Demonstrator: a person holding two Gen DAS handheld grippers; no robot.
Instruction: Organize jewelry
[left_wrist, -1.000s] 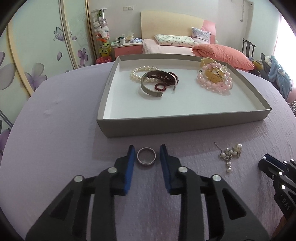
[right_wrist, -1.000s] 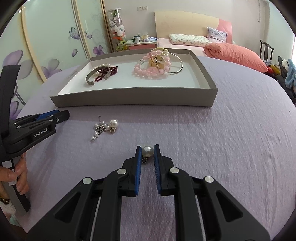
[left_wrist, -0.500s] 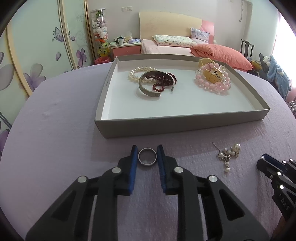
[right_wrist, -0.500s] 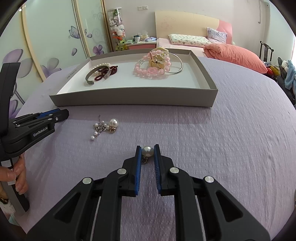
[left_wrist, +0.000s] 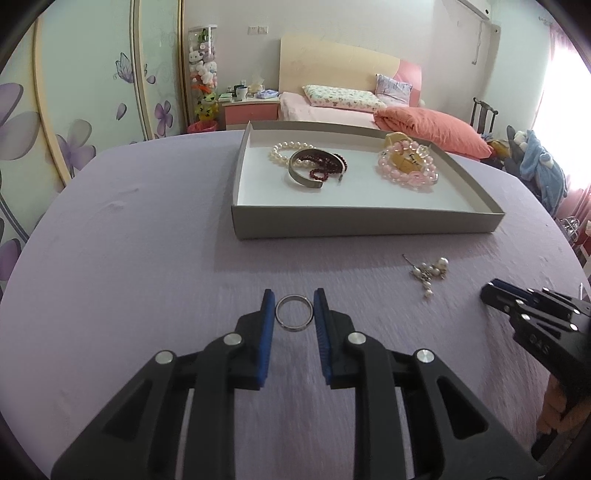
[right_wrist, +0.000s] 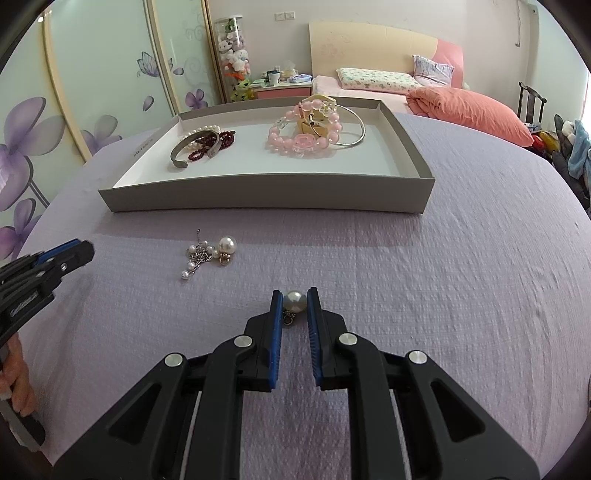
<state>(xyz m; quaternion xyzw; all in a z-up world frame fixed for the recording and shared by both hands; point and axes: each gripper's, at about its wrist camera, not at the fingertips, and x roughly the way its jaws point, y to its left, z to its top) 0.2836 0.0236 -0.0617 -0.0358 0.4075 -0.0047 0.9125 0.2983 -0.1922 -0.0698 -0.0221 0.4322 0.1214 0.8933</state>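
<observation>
Left wrist view: the left gripper (left_wrist: 294, 309) has its jaws closed on a silver ring (left_wrist: 294, 316) over the purple tabletop (left_wrist: 147, 240), short of the grey tray (left_wrist: 365, 221). Right wrist view: the right gripper (right_wrist: 294, 303) pinches a pearl earring (right_wrist: 293, 302); another pearl earring cluster (right_wrist: 208, 254) lies near the tray.

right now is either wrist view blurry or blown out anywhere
Left wrist view: the purple cloth smears into motion streaks near the jaws, and the window at far right is blown out. Right wrist view: sharp, evenly lit; fisheye bends the tray.

Tray (right_wrist: 258, 201) behind earring cluster (right_wrist: 208, 254), bracelets (right_wrist: 306, 129) inside.
</observation>
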